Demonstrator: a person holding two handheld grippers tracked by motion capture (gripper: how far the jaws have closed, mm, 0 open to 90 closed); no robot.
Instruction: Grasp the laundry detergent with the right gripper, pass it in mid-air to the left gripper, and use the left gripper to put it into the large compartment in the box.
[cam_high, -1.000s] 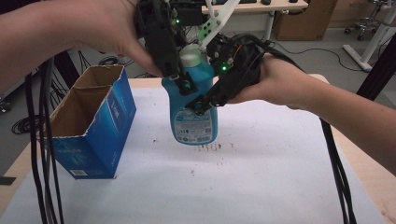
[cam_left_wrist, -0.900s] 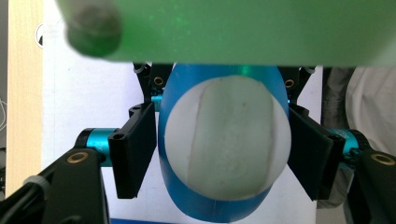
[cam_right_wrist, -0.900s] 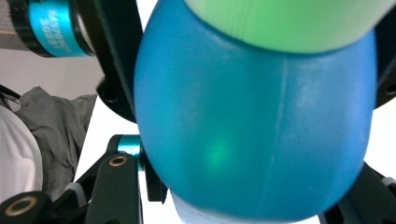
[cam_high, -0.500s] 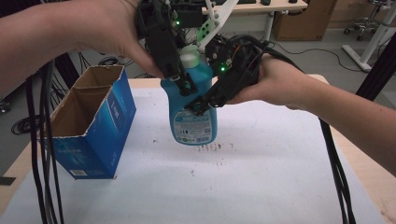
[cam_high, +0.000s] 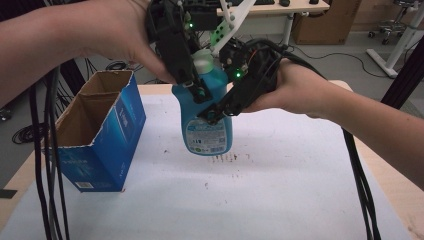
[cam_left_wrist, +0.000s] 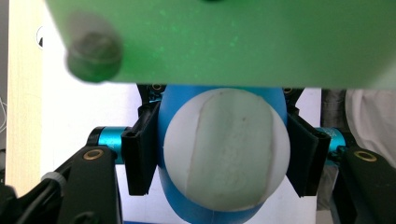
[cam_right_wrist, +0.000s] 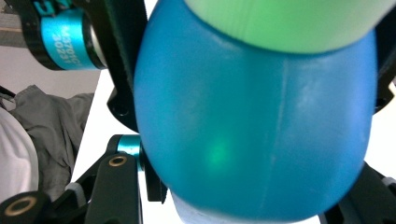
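Note:
A blue spray bottle (cam_high: 207, 125) with a white collar and a green-white spray head (cam_high: 225, 30) hangs upright above the table. My left gripper (cam_high: 197, 92) reaches down from the upper left. Its jaws have just been closing on the bottle's shoulder. In the left gripper view both black pads (cam_left_wrist: 140, 158) press the blue shoulder under the white collar (cam_left_wrist: 226, 149). My right gripper (cam_high: 215, 112) comes in from the right and is shut on the bottle's body. The blue body (cam_right_wrist: 252, 121) sits close in front of the right gripper view's camera, between its jaws.
An open blue cardboard box (cam_high: 100, 130) stands on the left of the table. White paper (cam_high: 280, 190) covers the tabletop, with small dark specks under the bottle. Black cables (cam_high: 45, 165) hang down at the left edge, and another cable (cam_high: 360, 180) trails along the right forearm.
The left gripper's jaws have closed in on the bottle's shoulder. Both hands and the bottle have kept their place above the table.

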